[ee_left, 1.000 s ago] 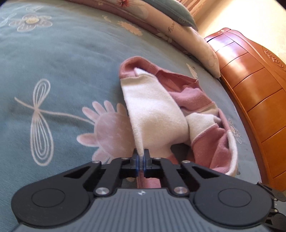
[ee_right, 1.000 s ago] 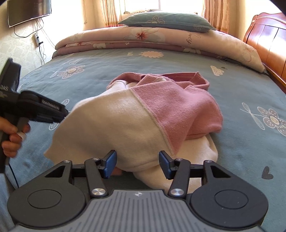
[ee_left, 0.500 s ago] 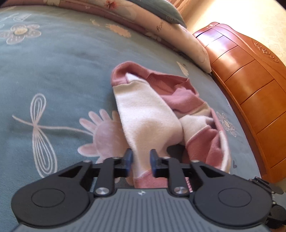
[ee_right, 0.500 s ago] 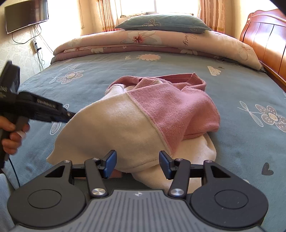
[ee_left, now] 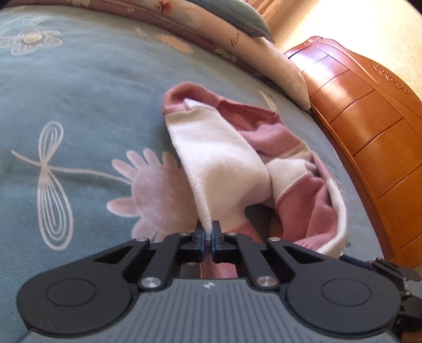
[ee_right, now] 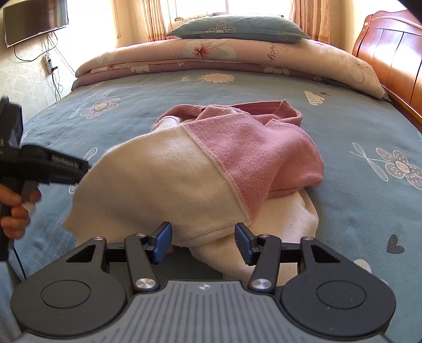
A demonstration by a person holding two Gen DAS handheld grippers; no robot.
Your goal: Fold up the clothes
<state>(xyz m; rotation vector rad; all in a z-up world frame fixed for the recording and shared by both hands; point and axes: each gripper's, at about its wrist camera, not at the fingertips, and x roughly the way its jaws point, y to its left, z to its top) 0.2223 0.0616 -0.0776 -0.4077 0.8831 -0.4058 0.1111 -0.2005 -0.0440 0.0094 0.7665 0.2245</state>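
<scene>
A pink and cream sweater (ee_left: pixel 224 163) lies crumpled on the teal flowered bedspread (ee_left: pixel 79 87). My left gripper (ee_left: pixel 208 234) is shut on a thin cream edge of it, and the cloth rises taut from the pads. In the right wrist view the same sweater (ee_right: pixel 253 147) spreads ahead, and the left gripper (ee_right: pixel 52 166) pulls its cream part out to the left. My right gripper (ee_right: pixel 203 241) stands open low over the near cream hem. The hem lies between its blue pads (ee_right: pixel 162 241) without being pressed.
A folded floral quilt (ee_right: pixel 237 58) with a teal pillow (ee_right: pixel 237 27) lies at the far end of the bed. A wooden headboard (ee_right: pixel 390 55) runs along the right. A television (ee_right: pixel 34 21) hangs on the left wall. A hand (ee_right: pixel 15 208) holds the left gripper's handle.
The left jaws opened briefly, then shut again on the cream edge. The cream part now stretches further left. The right gripper has not moved.
</scene>
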